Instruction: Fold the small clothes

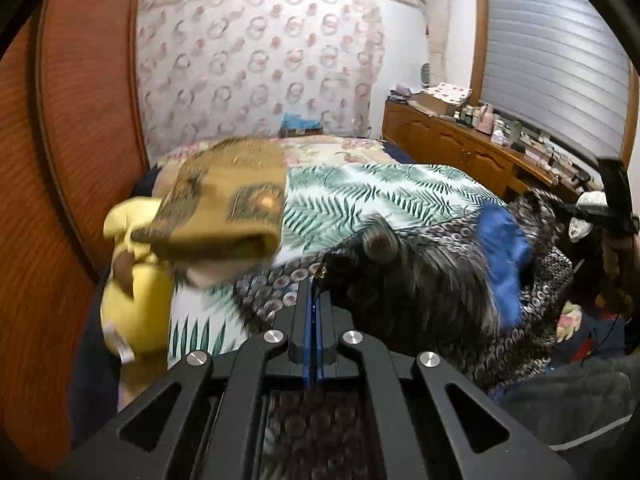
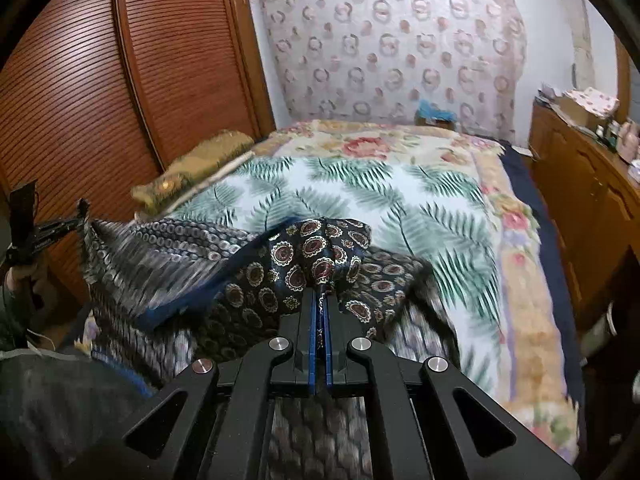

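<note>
Patterned garment (image 2: 296,264) between both grippers' closed jaws.

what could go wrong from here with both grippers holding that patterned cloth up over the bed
1. The left gripper and right gripper each pinch only a small bit of the dark patterned garment; a tug could pull it free.
2. The garment hangs bunched, showing its blue lining, so a fold may set in creases.
3. The folded tan garment lies close by on the bed and could get swept.

Even indoor light, motion-blurred cloth (image 2: 168,264), fisheye-warped dark corners
</note>
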Available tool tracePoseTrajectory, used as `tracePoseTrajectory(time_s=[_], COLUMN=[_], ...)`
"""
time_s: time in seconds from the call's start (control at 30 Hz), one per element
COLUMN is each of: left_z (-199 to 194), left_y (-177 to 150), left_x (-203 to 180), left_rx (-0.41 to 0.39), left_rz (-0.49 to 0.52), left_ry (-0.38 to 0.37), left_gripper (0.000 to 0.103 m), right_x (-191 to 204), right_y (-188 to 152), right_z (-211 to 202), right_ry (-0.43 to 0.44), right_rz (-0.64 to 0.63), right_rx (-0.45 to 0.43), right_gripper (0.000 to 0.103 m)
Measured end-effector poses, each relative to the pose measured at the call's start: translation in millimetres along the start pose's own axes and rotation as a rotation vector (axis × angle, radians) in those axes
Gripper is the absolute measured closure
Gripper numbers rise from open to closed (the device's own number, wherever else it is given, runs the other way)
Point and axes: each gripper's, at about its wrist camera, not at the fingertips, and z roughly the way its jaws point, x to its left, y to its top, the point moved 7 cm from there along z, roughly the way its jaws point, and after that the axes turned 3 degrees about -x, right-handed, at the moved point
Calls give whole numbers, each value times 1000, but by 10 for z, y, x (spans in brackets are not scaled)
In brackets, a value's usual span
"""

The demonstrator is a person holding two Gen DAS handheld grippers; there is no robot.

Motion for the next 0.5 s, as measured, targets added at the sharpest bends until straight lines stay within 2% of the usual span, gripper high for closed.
tracePoseTrajectory(time_s=[0.1, 0.33, 0.43, 0.5], left_z=[-65, -44, -63, -95], left_y=[-68, -110, -117, -94], left_x=[52, 48, 26, 34], left_rx=[-2, 7, 8, -1], left_rz=[-18, 0, 24, 32], left_ry=[14, 24, 26, 36], left_gripper=[101, 99, 88, 73], right_x=[14, -15, 30, 58], right_y=[-207, -387, -286, -245], right_z=[-285, -450, -338, -354], right_ry=[-17, -33, -49, -54], right_rz=[12, 60, 59, 53], right_rx=[26, 53, 60, 56], right_gripper=[101, 100, 100, 100])
